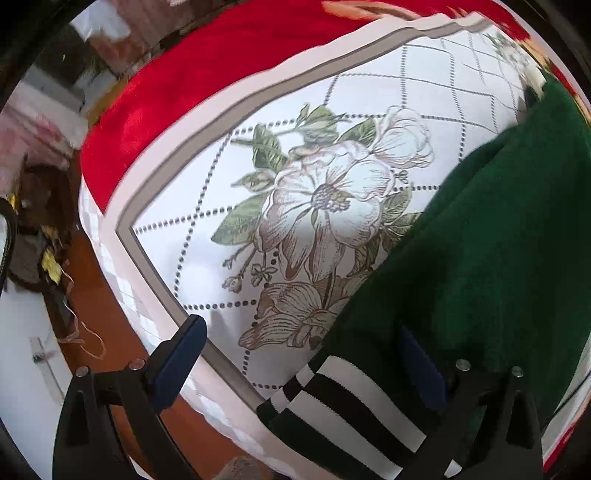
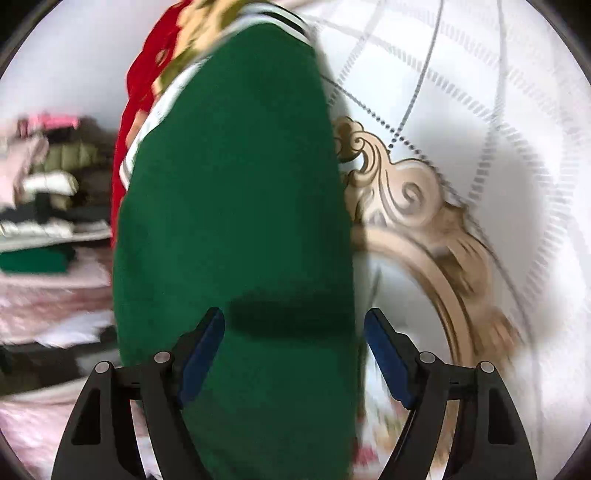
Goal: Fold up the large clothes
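A dark green garment (image 1: 480, 240) with a black-and-white striped hem (image 1: 343, 410) lies on a bed with a white floral sheet (image 1: 332, 192). My left gripper (image 1: 306, 354) is open above the striped hem, its right finger over the green cloth. In the right wrist view the green garment (image 2: 236, 221) runs lengthwise as a folded band with a striped edge (image 2: 280, 18) at the far end. My right gripper (image 2: 295, 343) is open, its jaws either side of the green cloth.
A red blanket (image 1: 207, 74) lies at the far side of the bed. The bed edge (image 1: 155, 280) drops to an orange-brown floor (image 1: 110, 325) on the left. A stack of folded clothes (image 2: 48, 206) sits left of the right gripper.
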`<state>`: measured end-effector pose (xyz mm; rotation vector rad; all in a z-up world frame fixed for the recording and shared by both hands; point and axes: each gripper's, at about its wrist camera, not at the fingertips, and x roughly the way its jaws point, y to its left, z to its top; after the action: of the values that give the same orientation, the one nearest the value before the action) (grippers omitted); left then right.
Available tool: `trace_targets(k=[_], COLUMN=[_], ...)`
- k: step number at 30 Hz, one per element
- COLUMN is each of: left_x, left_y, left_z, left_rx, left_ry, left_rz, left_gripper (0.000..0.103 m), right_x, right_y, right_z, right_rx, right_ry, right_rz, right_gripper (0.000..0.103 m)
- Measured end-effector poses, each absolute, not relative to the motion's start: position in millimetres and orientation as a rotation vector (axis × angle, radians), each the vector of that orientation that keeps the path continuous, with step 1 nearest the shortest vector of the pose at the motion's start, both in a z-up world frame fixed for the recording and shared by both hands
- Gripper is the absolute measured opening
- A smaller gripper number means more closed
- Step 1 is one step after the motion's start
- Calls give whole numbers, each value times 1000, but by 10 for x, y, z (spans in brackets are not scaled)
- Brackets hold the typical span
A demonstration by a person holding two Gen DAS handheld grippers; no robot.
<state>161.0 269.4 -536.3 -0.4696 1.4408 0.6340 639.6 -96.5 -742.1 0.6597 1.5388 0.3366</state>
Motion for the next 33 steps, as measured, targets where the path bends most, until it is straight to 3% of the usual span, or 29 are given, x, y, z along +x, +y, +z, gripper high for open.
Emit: trace_targets(k=[2, 3, 6, 7, 10, 17, 19, 21, 22, 24, 27, 33], left_x=[1624, 1621, 1529, 1445, 1177, 1072, 1170, 1241, 1301, 1514, 1812, 2316], left_y=[2677, 2673, 2640, 2614, 2480, 2234, 2258, 2214, 2202, 2139, 1994, 1713], left_z=[-5289, -5240, -5042, -4945, -4791, -4865, -4874, -4781, -4743, -4673, -4558, -4731], left_rx=[-448, -443, -422, -431, -519, -606, -614, -595, -567, -476, -349, -256], left_ry=[1449, 1449, 1436, 1432, 1416, 1453, 1440, 1399, 1383, 1370, 1329, 1327], left_rz=[646, 658, 736, 777, 812, 761, 765, 759, 752, 714, 654, 549], left_gripper=[103, 103, 103, 103, 103, 102, 102, 102, 102, 102, 102, 102], right_x=[6554, 6598, 6606, 6564, 6351, 5059, 4594, 4182, 4074, 3861, 3699, 3792], right_y=[-939, -902, -715, -697, -860, -2271, -2621, -2764, -2723, -2723, -2858, -2841], right_z=[-7641, -7653, -7631, -7607, -7437, -6992, -6962, -7091, -7142, -7237, -7119, -6383], right_rx=[767, 778, 719, 740, 823, 1011, 997, 973, 927, 801, 665, 410], right_ry=[1504, 1475, 1452, 1442, 1384, 1246, 1274, 1426, 1504, 1683, 1771, 1606], right_rz=[417, 438, 464, 474, 402, -53, -146, -138, -119, -53, -24, 4], right_gripper=[81, 73, 33, 26, 19, 18, 20, 22, 32, 40, 60, 62])
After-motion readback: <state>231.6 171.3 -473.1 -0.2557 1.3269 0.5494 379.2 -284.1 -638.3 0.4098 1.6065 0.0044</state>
